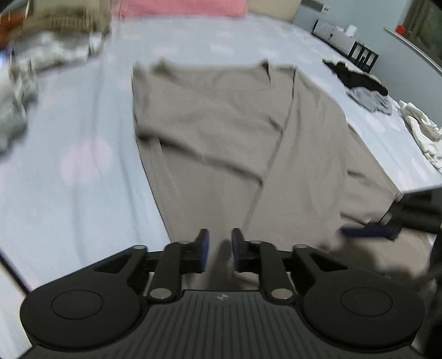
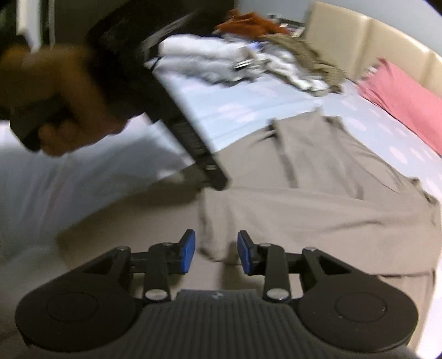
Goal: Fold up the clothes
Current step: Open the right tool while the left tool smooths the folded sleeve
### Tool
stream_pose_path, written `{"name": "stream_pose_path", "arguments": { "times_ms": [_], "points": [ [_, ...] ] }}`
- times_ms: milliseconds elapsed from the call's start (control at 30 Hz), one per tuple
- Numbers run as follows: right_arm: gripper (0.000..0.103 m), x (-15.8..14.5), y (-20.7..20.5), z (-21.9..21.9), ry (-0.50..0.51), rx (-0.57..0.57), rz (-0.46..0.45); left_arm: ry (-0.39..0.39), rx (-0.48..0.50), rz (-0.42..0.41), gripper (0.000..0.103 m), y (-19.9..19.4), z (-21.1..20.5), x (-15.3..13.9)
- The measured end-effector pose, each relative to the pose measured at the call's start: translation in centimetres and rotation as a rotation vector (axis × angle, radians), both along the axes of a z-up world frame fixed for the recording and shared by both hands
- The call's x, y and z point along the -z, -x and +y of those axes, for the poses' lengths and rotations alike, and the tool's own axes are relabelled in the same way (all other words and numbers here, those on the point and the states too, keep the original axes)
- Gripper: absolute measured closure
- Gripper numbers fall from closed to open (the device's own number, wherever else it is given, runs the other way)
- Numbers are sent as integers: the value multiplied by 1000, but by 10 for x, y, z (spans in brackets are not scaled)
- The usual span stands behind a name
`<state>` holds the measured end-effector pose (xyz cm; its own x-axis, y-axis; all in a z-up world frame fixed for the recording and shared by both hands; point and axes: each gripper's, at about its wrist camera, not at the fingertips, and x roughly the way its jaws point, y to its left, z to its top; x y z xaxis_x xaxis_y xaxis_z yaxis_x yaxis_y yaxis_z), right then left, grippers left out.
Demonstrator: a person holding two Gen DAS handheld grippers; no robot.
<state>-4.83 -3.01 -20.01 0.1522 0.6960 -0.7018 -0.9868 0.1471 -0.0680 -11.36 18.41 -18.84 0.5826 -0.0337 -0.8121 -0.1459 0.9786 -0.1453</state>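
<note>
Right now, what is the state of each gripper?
Left gripper: open, holding nothing, above the taupe garment.
Right gripper: open, holding nothing.

Bed: a wide bed (image 1: pixel 83 116) under a pale blue sheet with faint light spots fills most of both views.
Headboard: cream padded panels (image 2: pixel 367 36) run along the bed's head edge.
Pillow: a pink pillow (image 2: pixel 400 102) lies against the headboard.
Shelf: a low black-framed unit (image 1: pixel 359 52) stands past the bed's far right corner.
Wall: pale blue-grey (image 1: pixel 386 13).
Light: dim and even.
</note>
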Motion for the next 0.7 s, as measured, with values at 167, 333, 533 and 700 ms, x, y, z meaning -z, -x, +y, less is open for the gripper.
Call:
{"name": "stream_pose_path", "arguments": {
  "times_ms": [167,333,533,700],
  "points": [
    [67,-18,-76,-25,-10,325,43,71,65,-97,80,-47,8,-15],
    [68,-7,-149,-46,-33,699,219,190,93,-60,75,-113,4,4],
    [71,12,-181,-58,-93,868,462,267,115,-7,76,-130,-6,25],
    [82,23,-175,-58,-110,875,521,247,152,39,100,-136,-16,34]
  ]
}}
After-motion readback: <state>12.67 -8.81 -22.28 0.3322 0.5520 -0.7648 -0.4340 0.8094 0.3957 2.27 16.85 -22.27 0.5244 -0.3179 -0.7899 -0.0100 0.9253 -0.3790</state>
